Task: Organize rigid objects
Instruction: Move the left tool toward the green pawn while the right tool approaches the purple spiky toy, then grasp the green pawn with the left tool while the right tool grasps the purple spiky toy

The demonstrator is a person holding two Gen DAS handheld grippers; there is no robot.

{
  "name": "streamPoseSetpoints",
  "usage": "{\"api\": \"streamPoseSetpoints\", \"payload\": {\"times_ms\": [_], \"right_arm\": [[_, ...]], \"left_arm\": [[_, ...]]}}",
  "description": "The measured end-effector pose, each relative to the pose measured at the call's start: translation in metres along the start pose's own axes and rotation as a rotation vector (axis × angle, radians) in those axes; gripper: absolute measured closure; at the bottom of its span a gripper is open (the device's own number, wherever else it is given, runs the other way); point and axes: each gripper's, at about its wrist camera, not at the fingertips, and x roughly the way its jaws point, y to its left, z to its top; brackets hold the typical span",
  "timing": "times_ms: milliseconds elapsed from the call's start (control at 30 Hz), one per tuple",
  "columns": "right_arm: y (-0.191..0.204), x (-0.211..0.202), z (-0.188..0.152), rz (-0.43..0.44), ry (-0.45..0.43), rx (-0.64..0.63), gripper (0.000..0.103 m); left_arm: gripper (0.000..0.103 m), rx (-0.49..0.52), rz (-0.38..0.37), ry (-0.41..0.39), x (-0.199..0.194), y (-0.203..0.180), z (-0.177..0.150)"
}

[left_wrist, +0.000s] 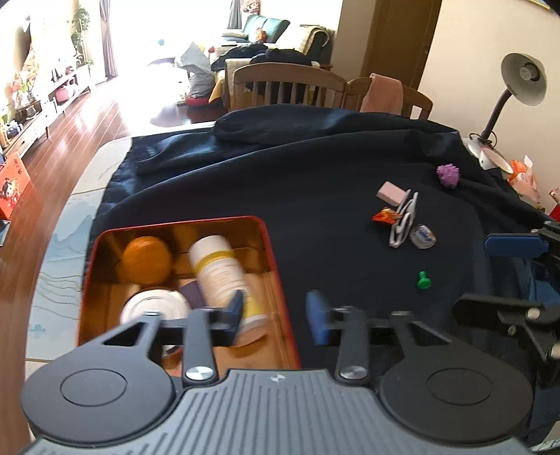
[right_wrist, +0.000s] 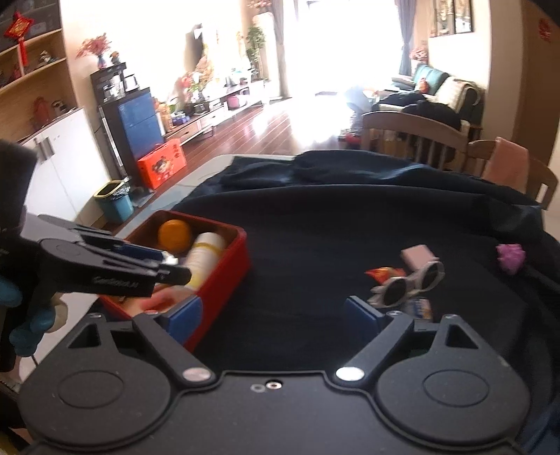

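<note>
Left gripper (left_wrist: 274,316), lower centre of its view, jaws half apart, nothing between them; white bottle (left_wrist: 218,267) lies in the red tin (left_wrist: 280,280) beside an orange (left_wrist: 147,259). Step in hand looks like just after a drop-off. Right gripper (right_wrist: 276,313) gapes wide, empty, over dark cloth. Next: reach right for the white-framed sunglasses (right_wrist: 409,285), lower right, rigid, thin-armed, lying among small items; pinch the frame squarely.

A lived-in home: sofa (left_wrist: 266,28), wooden dining chairs (left_wrist: 287,85), TV cabinet (right_wrist: 224,105), houseplant (right_wrist: 255,45) and wood floor (right_wrist: 252,133).
</note>
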Motion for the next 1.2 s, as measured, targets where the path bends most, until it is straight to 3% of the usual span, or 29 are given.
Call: {"api": "streamPoseSetpoints", "payload": {"times_ms": [33, 67, 133, 267, 367, 867, 1200], "right_arm": [[-0.008, -0.003, -0.001, -0.010, -0.003, 0.007, 0.014], [-0.014, -0.006, -0.002, -0.019, -0.006, 0.012, 0.014], [-0.029, -0.011, -0.003, -0.035, -0.011, 0.024, 0.014], [-0.062, -0.020, -0.004, -0.081, -0.032, 0.045, 0.003], [-0.089, -0.022, -0.002, -0.115, -0.036, 0.071, 0.000], [-0.219, 0.002, 0.014, -0.294, -0.038, 0.183, 0.000], [-0.275, 0.053, 0.041, -0.288, 0.030, 0.213, 0.000]], "left_arm": [[0.034, -0.001, -0.001, -0.012, 0.000, -0.004, 0.000], [0.032, 0.000, 0.001, -0.027, 0.000, -0.010, 0.001], [0.031, 0.010, 0.006, -0.034, 0.002, -0.020, 0.004], [0.029, 0.023, -0.004, -0.032, 0.010, -0.043, 0.008], [0.021, 0.039, -0.006, -0.041, 0.015, -0.059, 0.011], [0.019, 0.114, -0.050, -0.034, 0.063, -0.133, 0.023], [0.019, 0.132, -0.022, 0.012, 0.098, -0.156, 0.023]]}}
